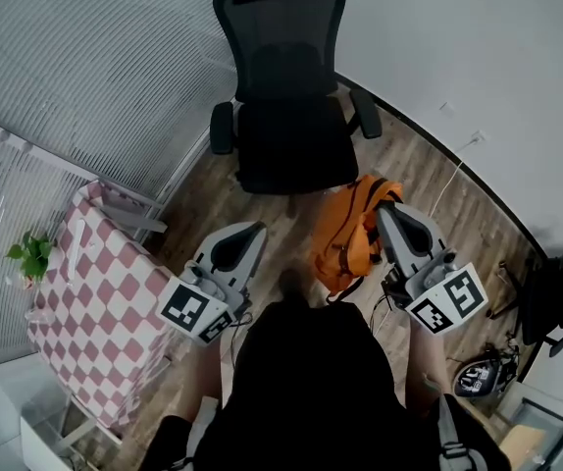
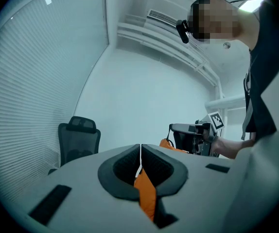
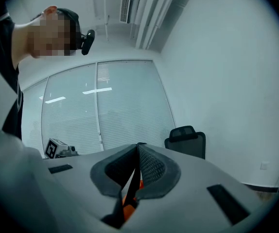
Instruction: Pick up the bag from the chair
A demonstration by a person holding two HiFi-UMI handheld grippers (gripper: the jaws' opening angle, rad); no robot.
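Left tongs (image 2: 140, 155) pressed shut, right tongs (image 3: 137, 155) clamped on crumpled orange fabric bag (image 1: 352, 241)

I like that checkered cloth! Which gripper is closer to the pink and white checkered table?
Left. The left gripper hangs beside the pink-and-white checkered table; the right gripper is farther off, at the orange fabric bag.

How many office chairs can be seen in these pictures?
1 for sure: the black chair stands at the top of the head view, its seat empty. A dark shape at that view's right edge may be another; I cannot tell.
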